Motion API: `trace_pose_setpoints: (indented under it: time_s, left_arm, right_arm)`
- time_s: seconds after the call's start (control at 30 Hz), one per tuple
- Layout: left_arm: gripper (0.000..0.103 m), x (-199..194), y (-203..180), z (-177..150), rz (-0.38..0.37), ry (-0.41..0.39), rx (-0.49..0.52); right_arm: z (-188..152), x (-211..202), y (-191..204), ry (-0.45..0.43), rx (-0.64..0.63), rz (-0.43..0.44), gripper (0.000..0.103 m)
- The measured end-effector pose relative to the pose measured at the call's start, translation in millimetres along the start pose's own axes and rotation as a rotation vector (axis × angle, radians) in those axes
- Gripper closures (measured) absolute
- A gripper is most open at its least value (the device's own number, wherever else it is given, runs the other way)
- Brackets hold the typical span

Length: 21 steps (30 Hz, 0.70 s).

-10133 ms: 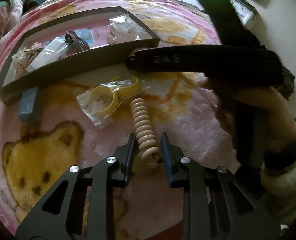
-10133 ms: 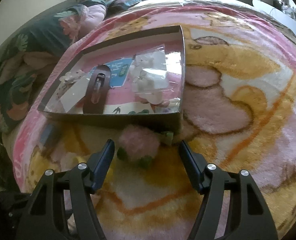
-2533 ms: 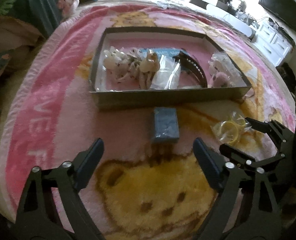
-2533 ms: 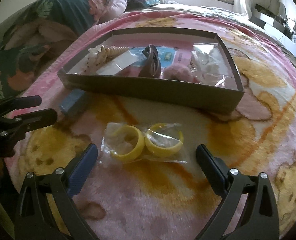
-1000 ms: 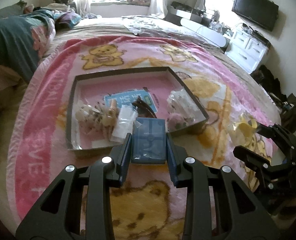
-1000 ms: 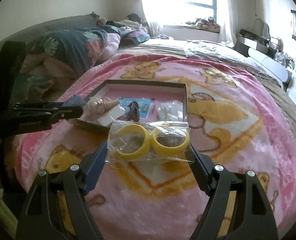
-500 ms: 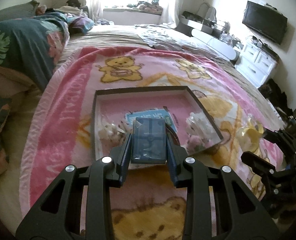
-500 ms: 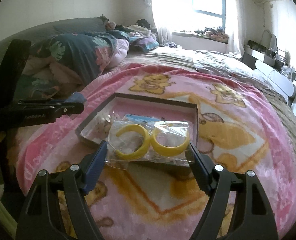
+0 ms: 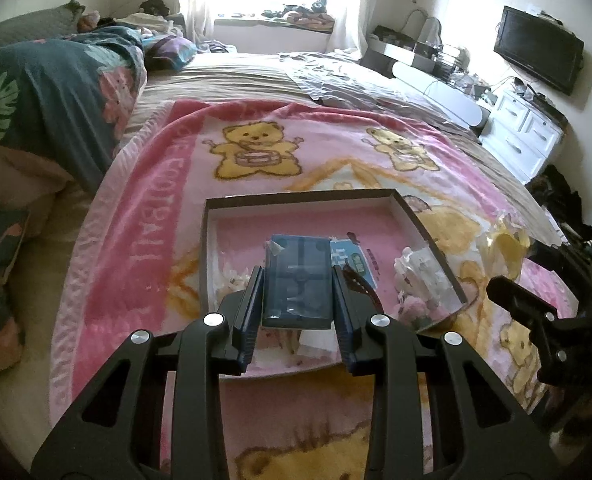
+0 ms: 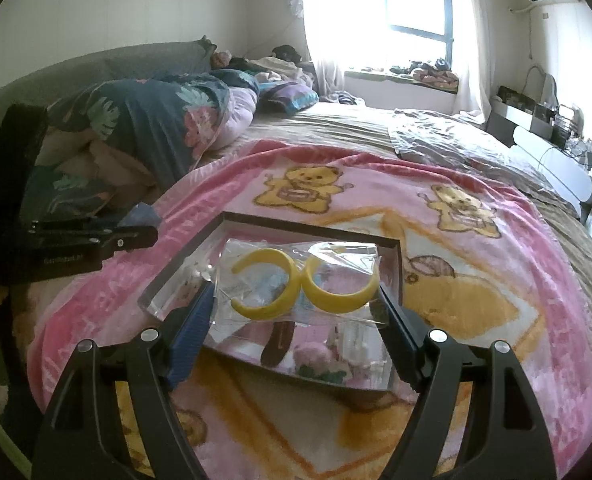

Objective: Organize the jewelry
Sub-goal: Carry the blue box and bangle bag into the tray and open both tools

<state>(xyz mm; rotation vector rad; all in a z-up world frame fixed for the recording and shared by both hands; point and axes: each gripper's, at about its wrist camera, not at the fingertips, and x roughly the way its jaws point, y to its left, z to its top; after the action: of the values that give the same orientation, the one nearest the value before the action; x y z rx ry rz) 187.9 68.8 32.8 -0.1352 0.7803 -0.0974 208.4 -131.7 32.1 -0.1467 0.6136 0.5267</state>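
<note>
The left gripper (image 9: 297, 294) is clamped on a small blue box (image 9: 298, 280), held in the air above the shallow tray (image 9: 296, 196) lying on the pink bear blanket (image 9: 144, 240). The right gripper (image 10: 296, 312) squeezes a clear bag of two yellow bangles (image 10: 299, 284) between its fingers, likewise raised over the tray below and ahead of it.

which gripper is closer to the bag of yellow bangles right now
Right. The right gripper holds the bag of yellow bangles between its jaws; the left gripper, gripping a blue box, is off to the side.
</note>
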Motion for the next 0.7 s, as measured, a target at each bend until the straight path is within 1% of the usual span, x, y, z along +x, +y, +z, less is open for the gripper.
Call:
trace_pose_setpoints:
  time_s: [0.33,0.5,0.7]
  left_arm:
    - [0.079,23,-3,16,-0.017,0.013,0.008]
    - [0.079,38,-10,14,-0.024,0.036,0.021]
    - [0.079,57,-13,12,-0.033,0.062,0.019]
  right_arm:
    - [7,15,-9,0.000,0.007,-0.025,0.026]
    - [4,27,-18,0.016,0.011,-0.052,0.026]
    - [-4,38,-26,0.042,0.023,-0.061,0.026]
